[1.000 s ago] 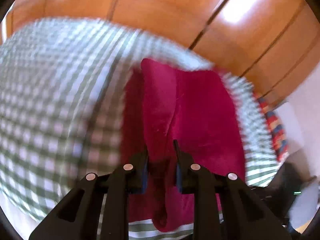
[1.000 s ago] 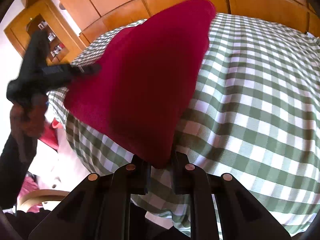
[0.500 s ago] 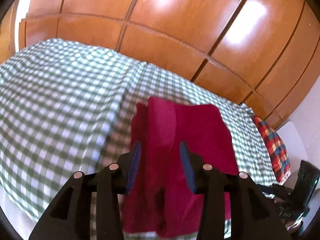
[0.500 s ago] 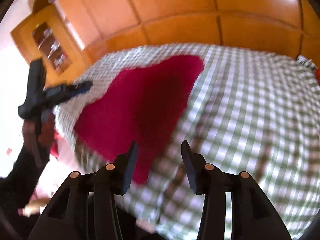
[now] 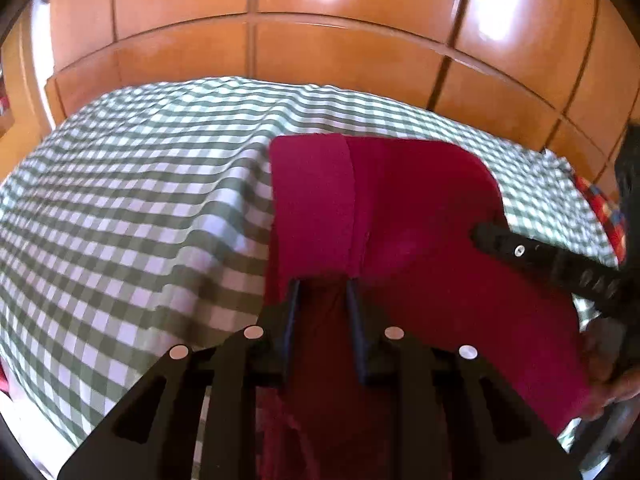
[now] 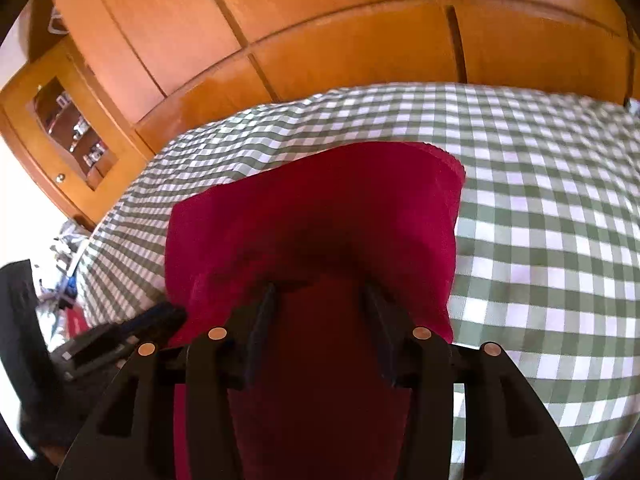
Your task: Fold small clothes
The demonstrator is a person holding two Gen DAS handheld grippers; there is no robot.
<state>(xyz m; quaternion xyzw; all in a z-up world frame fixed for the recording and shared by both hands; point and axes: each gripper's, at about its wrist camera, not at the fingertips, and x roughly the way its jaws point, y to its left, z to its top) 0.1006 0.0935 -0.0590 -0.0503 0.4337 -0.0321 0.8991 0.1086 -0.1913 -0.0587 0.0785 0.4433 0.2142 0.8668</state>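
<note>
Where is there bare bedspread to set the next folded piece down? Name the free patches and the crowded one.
Free: the checked bedspread left of the red garment, back to the wooden panels; in the right wrist view, the spread right of the garment. Crowded: the near edge, where the left gripper, closing, and right gripper meet the cloth.

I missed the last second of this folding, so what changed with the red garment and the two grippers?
Both grippers let go of the red garment, which dropped flat. The right gripper now stands open over it; the left gripper's jaws are closing around cloth again. The checked bedcover stayed put.
</note>
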